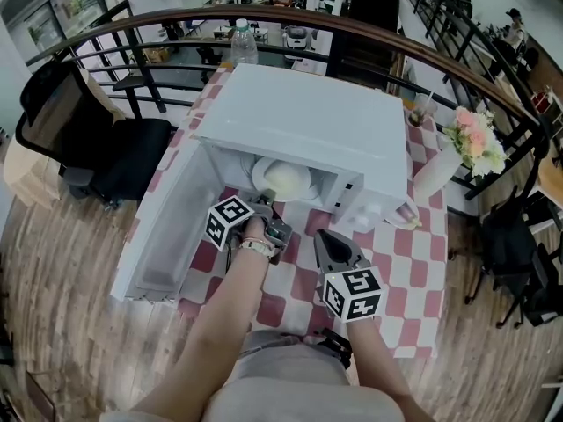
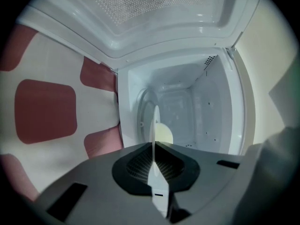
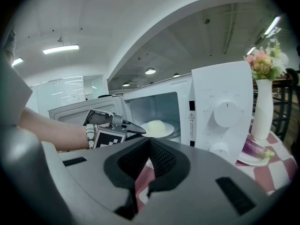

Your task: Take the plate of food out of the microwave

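In the head view, a boxy white microwave (image 1: 308, 121) sits on a red-and-white checked tablecloth (image 1: 418, 262). Its smooth white door (image 1: 167, 227) is swung open toward the lower left of the frame. Inside the cavity, near the frame's centre, lies a round white glazed plate (image 1: 303, 185) carrying a pale domed mound of food (image 1: 280, 178). The left gripper (image 1: 266, 207) reaches the plate's near rim from just below it. The right gripper (image 1: 327, 243) hangs lower and to the right, apart from the opening, so the left is plainly the nearer. In the left gripper view the plate shows edge-on as a thin bright vertical line between the ribbed black pads (image 2: 136, 165), which are pinched narrow onto its rim. The food swells to the right of that line, and the rest of the plate lies straight ahead, deeper in the glossy cavity. The coming move looks like a straight pull back along the jaws' own line, with the plate kept flat so the mound does not slide. In the right gripper view the grey jaws stand together with nothing between them. The plate sits mid-frame, left of the control panel (image 3: 225, 111) with its two round dials.
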### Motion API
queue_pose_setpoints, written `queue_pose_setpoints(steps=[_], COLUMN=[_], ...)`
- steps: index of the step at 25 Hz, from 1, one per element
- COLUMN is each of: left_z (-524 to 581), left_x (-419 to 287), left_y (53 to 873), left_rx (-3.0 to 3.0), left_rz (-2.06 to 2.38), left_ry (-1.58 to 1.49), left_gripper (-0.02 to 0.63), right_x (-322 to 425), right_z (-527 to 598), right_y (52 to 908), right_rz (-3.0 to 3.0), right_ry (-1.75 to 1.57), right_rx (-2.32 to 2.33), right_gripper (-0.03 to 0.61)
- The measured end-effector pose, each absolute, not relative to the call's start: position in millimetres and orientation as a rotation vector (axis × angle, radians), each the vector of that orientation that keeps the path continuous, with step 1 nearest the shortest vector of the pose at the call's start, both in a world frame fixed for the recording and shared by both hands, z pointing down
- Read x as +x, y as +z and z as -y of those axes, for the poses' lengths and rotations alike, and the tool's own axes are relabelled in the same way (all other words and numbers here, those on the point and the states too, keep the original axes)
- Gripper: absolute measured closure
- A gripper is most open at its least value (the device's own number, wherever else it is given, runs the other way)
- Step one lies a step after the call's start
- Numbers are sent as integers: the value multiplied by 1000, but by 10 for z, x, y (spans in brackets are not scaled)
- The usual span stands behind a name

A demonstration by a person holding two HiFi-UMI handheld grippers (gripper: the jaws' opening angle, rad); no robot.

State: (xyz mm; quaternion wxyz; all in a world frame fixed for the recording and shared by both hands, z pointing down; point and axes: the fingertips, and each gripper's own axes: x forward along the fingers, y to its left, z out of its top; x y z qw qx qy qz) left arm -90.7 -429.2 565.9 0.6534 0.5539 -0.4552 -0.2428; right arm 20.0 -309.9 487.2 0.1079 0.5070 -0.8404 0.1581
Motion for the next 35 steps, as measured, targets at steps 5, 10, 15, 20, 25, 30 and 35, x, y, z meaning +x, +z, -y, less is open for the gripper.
queue_pose_setpoints(steps=[5,10,15,20,25,30,35], left_z=[4244,4177,4080,3966,3830,3687,3545], left_x=[-915,-935,-975,-1031,-1083,-1117,-1087], left_y=[5555,5473,5388,5359,5290,5242,5175], left_rx=[1280,1285,1299,1298,1306,1306,1316], left_rz=[1011,997,985,982,972,960,937], left_ry=[-574,-595,-616,-628,-654,-683,-703], left_gripper=[598,597,597,597,597,597,597], right_x=[151,130,120,98,64,9,41], right_z=[3058,3017,2975,2948,2896,2830,2787], right_y=[4786,4721,4652,4569,4475,4375,4385], right_rz=[2510,2523,2525,2527,2538,2557,2544], right_ry=[429,377,317,249,146,25,11], right_rx=[1489,1492,1505,1522,1546,1582,1615], right_gripper=[555,555,555,555,555,555,555])
